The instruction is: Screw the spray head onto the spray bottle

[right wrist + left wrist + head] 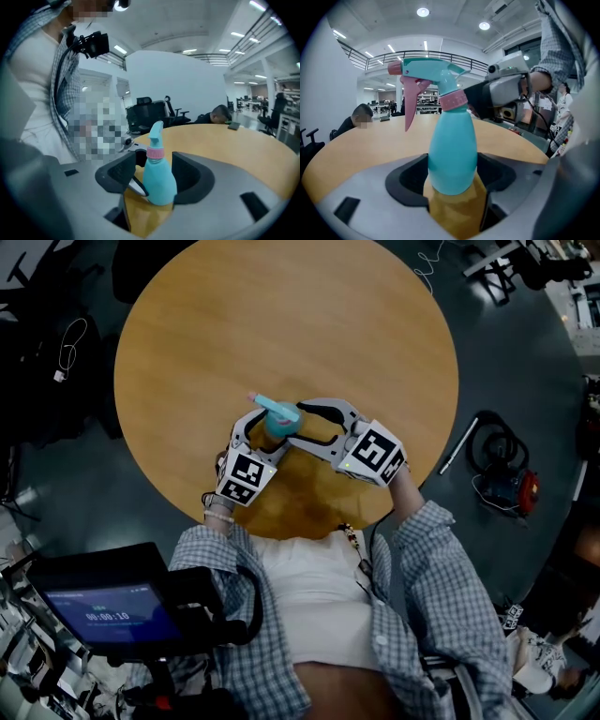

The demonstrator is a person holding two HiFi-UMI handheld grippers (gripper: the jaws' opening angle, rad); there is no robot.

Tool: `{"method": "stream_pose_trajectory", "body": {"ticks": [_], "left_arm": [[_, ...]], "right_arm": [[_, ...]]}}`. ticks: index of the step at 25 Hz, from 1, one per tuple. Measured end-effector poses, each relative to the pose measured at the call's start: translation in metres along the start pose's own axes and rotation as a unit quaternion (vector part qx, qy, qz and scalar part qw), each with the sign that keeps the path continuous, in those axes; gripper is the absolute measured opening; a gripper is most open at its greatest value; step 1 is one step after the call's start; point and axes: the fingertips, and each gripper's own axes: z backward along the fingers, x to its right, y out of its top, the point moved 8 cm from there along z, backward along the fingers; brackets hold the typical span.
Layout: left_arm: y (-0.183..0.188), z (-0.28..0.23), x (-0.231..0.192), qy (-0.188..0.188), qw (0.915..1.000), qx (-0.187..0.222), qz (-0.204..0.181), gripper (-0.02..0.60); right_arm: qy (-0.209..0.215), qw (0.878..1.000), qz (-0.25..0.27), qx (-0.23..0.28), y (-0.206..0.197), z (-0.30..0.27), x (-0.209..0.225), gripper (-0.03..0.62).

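Spray bottle (279, 420), spray head (272, 407) on, stands toward the table's (281, 315) near edge, left gripper (270, 430) and right gripper (293, 422) around it. Left gripper view — pads clamp its body. Right gripper view — jaws apart, flanking it without pressing.

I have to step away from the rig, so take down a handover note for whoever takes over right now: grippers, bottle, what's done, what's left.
Left gripper: shut on the spray bottle, holding it upright on the table.
Right gripper: open, jaws either side of the pink collar, not pressing.
Done: the spray head sits on the bottle, with the collar on the neck.
Left: tightness can't be judged; probably regrip the collar, twist again, then release.
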Motion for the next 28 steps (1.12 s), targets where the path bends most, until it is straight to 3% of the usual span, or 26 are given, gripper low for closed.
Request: {"method": "stream_pose_trajectory", "body": {"ticks": [3,7,9,11,13,16,20,24,28], "left_arm": [[0.000,0.000,0.000,-0.003,1.0000,-0.003,-0.008,0.336],[0.001,0.001,0.002,-0.005,0.9999,-0.003,-0.012,0.336],[0.001,0.001,0.003,-0.005,0.9999,-0.003,-0.012,0.336],[0.001,0.002,0.003,-0.005,0.9999,-0.003,-0.011,0.336],[0.001,0.002,0.003,-0.006,0.9999,-0.002,-0.013,0.336],[0.000,0.004,0.004,0.001,1.0000,0.002,-0.007,0.336],[0.002,0.005,0.002,0.009,0.9999,0.007,0.002,0.336],[-0.001,0.004,0.001,0.007,0.9999,0.006,0.010,0.336],[-0.002,0.004,0.000,0.008,0.9999,0.006,0.011,0.336]], "right_arm": [[0.075,0.995,0.039,-0.049,0.011,-0.008,0.015,0.216],[0.157,0.984,0.036,-0.079,0.024,-0.024,0.026,0.216],[0.178,0.980,0.039,-0.085,0.026,-0.030,0.027,0.198],[0.189,0.978,0.047,-0.080,0.026,-0.031,0.024,0.128],[0.183,0.979,0.057,-0.068,0.026,-0.029,0.021,0.126],[0.133,0.988,0.073,-0.034,0.024,-0.023,0.011,0.124],[0.001,0.996,0.081,0.034,0.015,-0.018,-0.006,0.124],[-0.121,0.987,0.032,0.098,0.004,-0.018,-0.019,0.124],[-0.207,0.972,0.004,0.115,-0.001,-0.022,-0.030,0.124]]}}
